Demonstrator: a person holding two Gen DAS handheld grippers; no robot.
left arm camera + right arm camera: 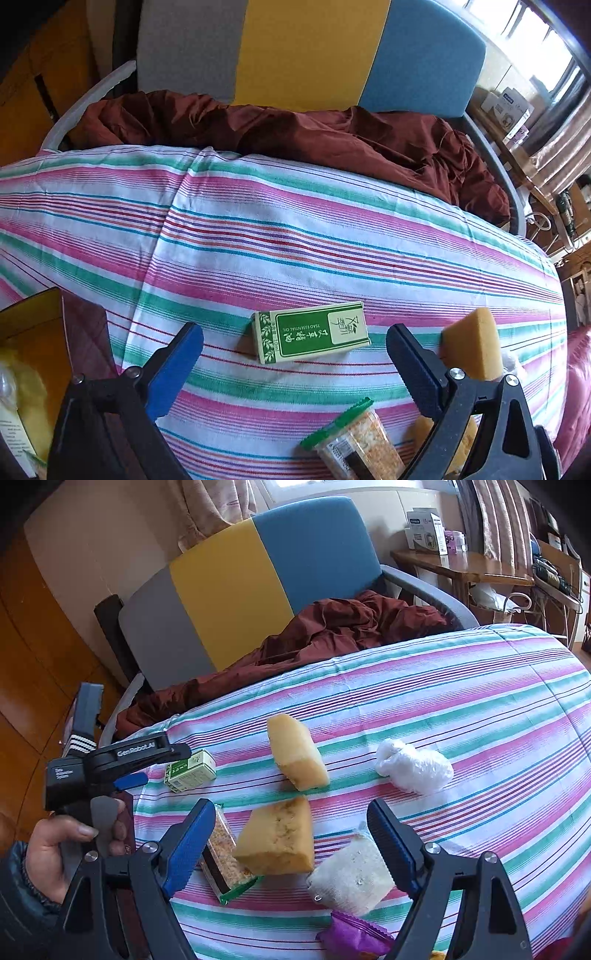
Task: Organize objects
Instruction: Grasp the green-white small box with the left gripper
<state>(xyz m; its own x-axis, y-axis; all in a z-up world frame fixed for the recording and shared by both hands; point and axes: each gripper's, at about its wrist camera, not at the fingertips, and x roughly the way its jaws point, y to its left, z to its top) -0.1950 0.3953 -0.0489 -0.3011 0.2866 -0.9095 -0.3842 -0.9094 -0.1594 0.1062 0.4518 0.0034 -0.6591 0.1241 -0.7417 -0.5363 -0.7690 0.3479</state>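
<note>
Hovering left gripper (294,363), jaws wide and empty, over box (311,333) at its 12 o'clock; right gripper (291,843) open too; sponge (472,347) at 3 o'clock could snag that finger.

A lived-in home room: a tabletop under a pink, green and white striped cotton cloth (461,686), a grey, yellow and blue upholstered armchair (258,579) with a crumpled maroon blanket (332,627), beige curtains (207,506), a wooden side desk (461,566), wood flooring.
</note>
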